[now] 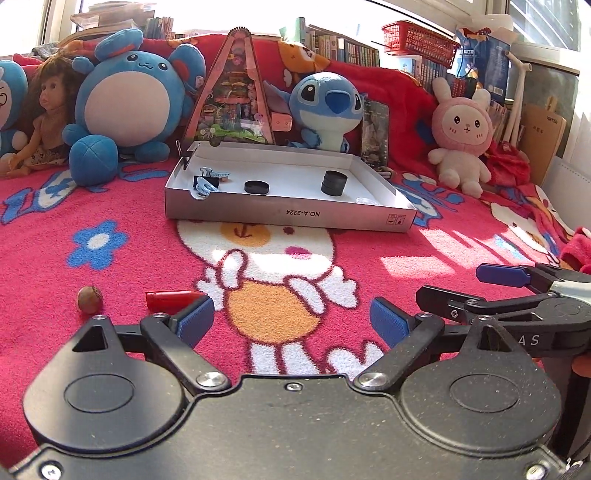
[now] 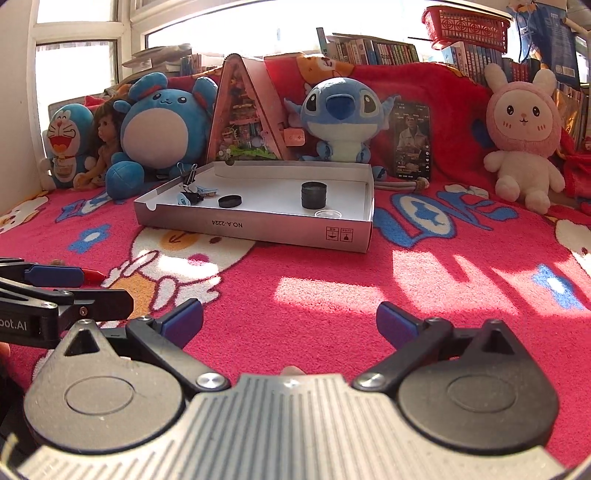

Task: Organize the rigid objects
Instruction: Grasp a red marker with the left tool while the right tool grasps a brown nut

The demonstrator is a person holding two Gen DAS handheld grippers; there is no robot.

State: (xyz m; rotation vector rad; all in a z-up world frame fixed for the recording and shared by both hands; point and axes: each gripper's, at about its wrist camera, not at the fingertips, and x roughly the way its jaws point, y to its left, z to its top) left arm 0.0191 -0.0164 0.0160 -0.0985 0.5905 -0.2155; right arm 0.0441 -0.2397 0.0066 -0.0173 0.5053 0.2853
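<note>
A shallow white box (image 1: 288, 216) (image 2: 258, 227) lies on the red blanket ahead. In it are a black disc (image 1: 256, 187) (image 2: 229, 201), a stack of black discs (image 1: 334, 182) (image 2: 314, 195), blue clips (image 1: 207, 182) (image 2: 192, 197) and a clear lid (image 2: 327, 213). A red crayon-like piece (image 1: 171, 298) (image 2: 92, 275) and a brown nut (image 1: 89, 299) lie on the blanket just ahead of my left gripper (image 1: 291, 321), which is open and empty. My right gripper (image 2: 290, 321) is open and empty over bare blanket; it also shows in the left wrist view (image 1: 491, 284).
Plush toys, a doll (image 1: 44, 118), a triangular toy house (image 1: 232, 92) and a phone (image 2: 412, 142) line the back behind the box. Bookshelves and a red basket (image 2: 465, 27) stand further back. A binder clip (image 2: 190, 173) grips the box's left wall.
</note>
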